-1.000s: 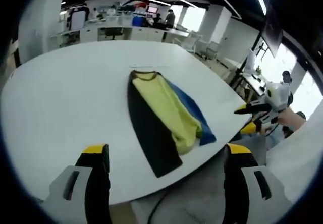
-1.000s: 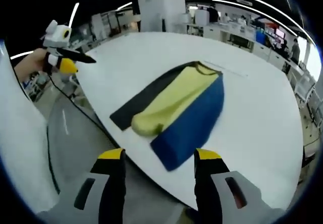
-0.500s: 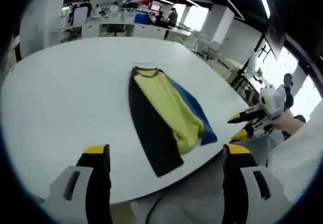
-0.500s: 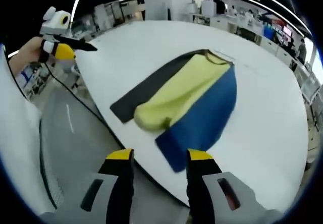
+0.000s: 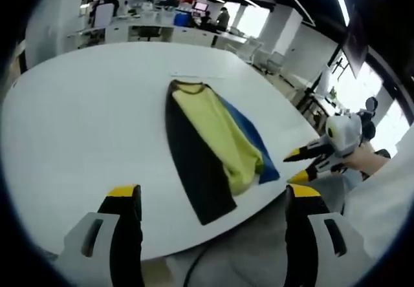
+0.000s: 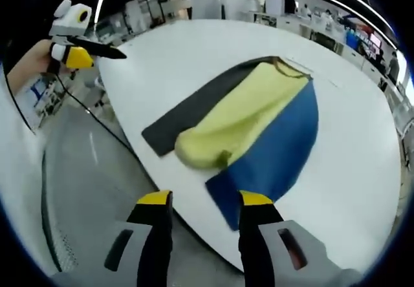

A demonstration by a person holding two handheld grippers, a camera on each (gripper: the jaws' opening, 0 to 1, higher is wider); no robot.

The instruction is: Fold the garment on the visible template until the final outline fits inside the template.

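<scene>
In the left gripper view the left gripper [image 5: 210,203] stood with its yellow-tipped jaws spread wide and nothing between them, hanging off the near rim of the white table [image 5: 77,125]; the rim curved across between the jaws, and bare tabletop ran out broadly toward 9 and 10 o'clock; the garment [image 5: 210,145] lay lengthwise from about 12 o'clock down toward 5, its hem close to the near rim; the right gripper [image 5: 309,164] came in at 3 o'clock, off the table's edge, its two tips apart.

In the right gripper view the right gripper [image 6: 197,203] had its jaws parted with a narrower gap, empty, just short of the rim and of the garment's [image 6: 259,125] blue corner; floor lay open toward 8 o'clock, clear white table [image 6: 362,170] toward 3; the left gripper [image 6: 81,44] hung at 10 o'clock beyond the edge.

The garment was folded into a long strip of three bands, black, yellow and blue, the yellow lying rounded on top, the collar at the far end; no template outline could be made out.
</scene>
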